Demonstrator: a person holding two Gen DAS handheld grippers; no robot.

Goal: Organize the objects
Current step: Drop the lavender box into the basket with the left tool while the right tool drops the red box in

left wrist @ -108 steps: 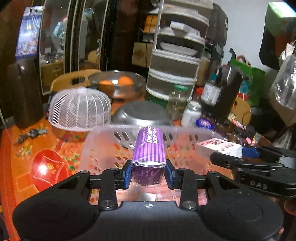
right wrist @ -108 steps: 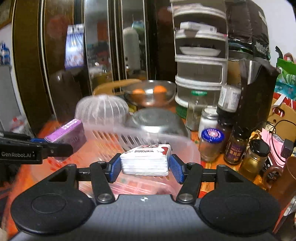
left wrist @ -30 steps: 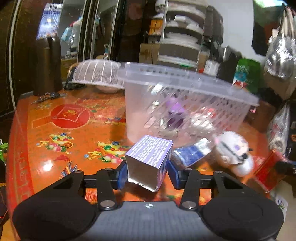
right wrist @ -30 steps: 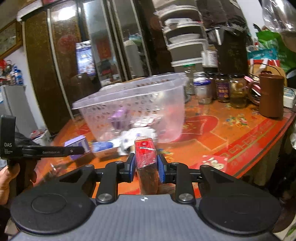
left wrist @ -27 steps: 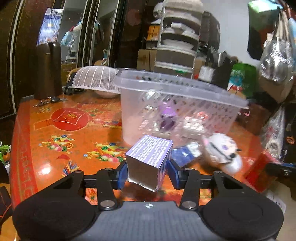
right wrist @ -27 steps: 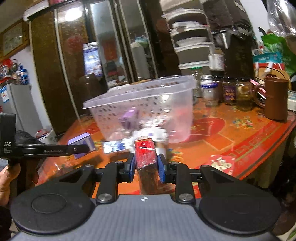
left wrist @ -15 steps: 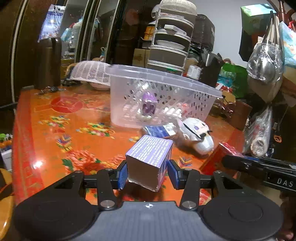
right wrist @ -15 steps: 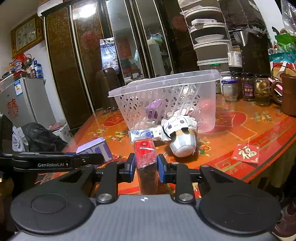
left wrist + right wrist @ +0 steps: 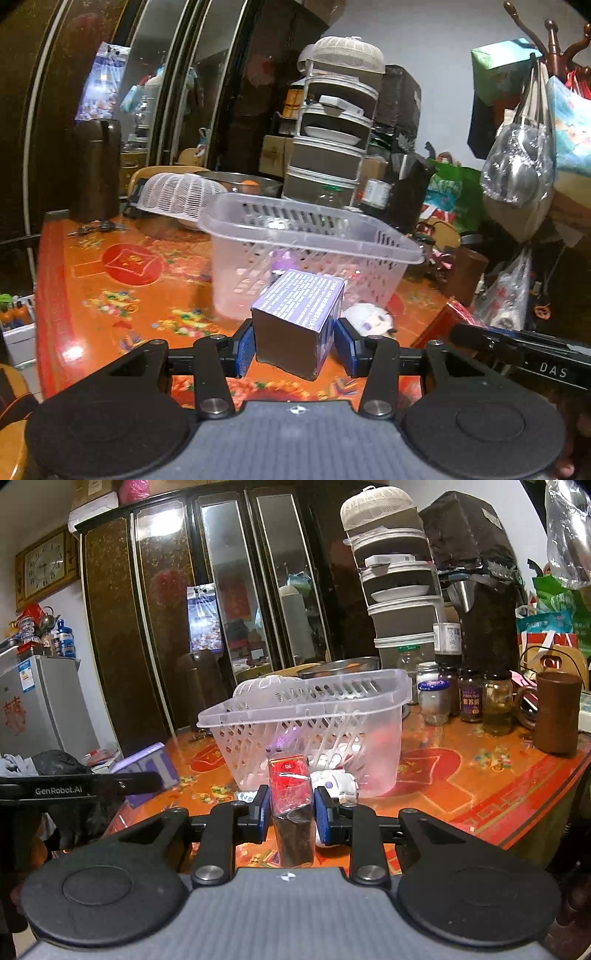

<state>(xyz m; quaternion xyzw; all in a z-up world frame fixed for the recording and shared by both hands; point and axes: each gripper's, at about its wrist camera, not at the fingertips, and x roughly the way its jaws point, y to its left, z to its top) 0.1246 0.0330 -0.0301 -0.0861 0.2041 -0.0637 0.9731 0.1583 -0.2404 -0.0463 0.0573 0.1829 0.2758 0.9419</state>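
Left gripper clamps a purple box, right gripper a red pack; the clear basket stands directly ahead, mid-table, left nearer its rim.

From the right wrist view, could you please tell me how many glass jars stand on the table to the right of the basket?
4 are visible: a white-filled jar, a dark jar, an amber jar, and an empty clear jar behind them. Others may be hidden behind the basket.
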